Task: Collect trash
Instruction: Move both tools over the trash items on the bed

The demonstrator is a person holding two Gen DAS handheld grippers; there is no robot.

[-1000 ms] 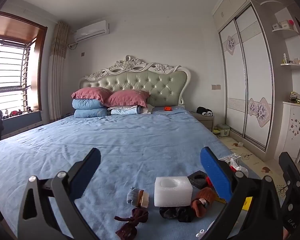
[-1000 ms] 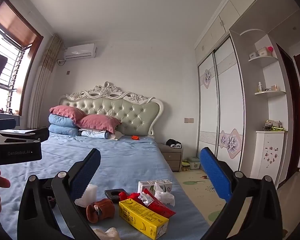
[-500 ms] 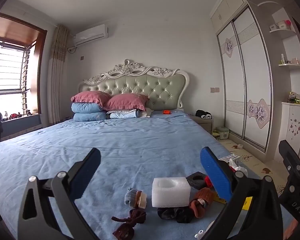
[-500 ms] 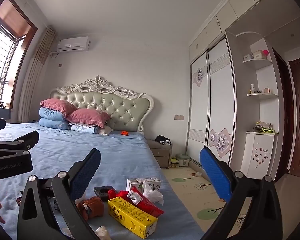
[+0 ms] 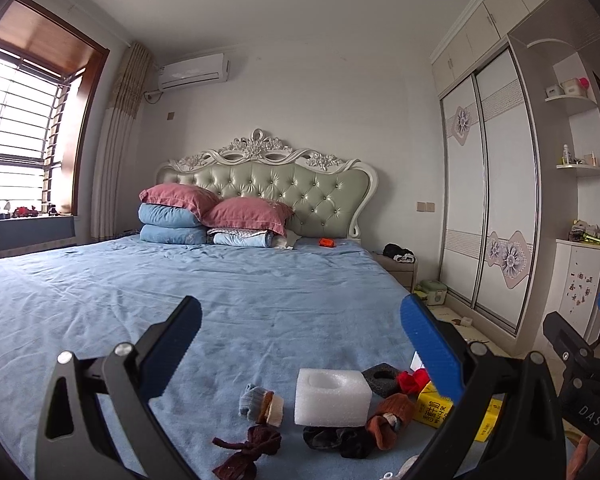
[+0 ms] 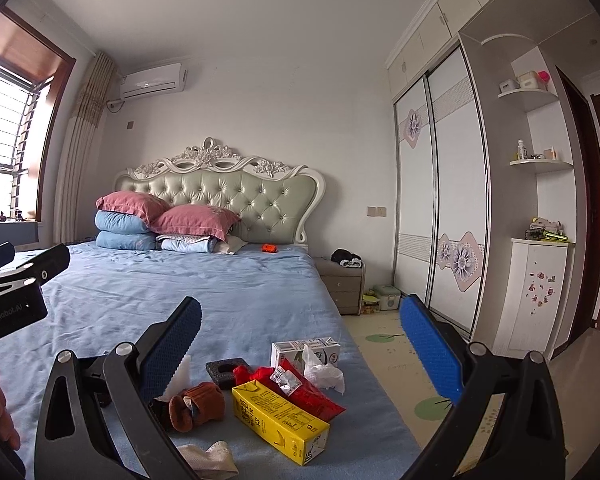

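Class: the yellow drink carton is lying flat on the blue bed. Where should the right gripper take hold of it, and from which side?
Grip the yellow rectangular drink carton across its narrow width, mid-length, coming down from above with the open right gripper. It lies flat and its long sides look exposed; a red plastic wrapper rests beside its far edge, so stay towards the near half.

Both the left gripper [image 5: 300, 334] and right gripper [image 6: 300, 334] have black angular arms with silver rivets and blue textured finger pads [image 6: 430, 346]; white lettering, possibly "GenRobot.AI", marks the left housing.
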